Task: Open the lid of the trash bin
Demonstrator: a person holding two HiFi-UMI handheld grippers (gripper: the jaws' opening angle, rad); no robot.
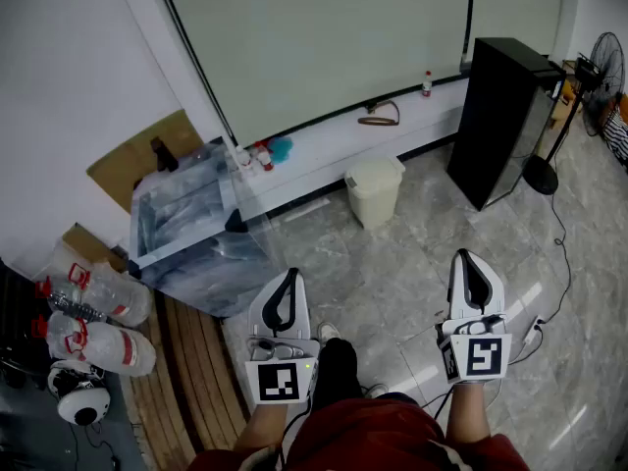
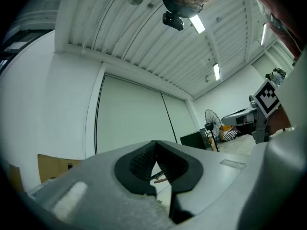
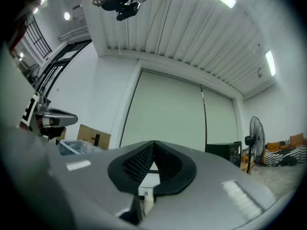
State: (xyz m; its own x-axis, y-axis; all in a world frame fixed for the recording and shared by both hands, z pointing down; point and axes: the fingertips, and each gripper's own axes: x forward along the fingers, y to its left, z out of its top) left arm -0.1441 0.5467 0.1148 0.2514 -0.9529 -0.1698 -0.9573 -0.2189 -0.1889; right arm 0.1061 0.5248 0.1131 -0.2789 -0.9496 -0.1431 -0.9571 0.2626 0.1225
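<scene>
Floor [image 1: 412,253] of grey marble tile fills the head view. A tall black cabinet [image 1: 500,116] stands at the far right. To its left, a small cream trash bin [image 1: 374,196] sits on the floor with its lid [image 1: 374,171] down, well ahead of both tools. The left hand-held gripper [image 1: 290,277] and the right hand-held gripper [image 1: 470,259] point forward, each clenched on nothing.
</scene>
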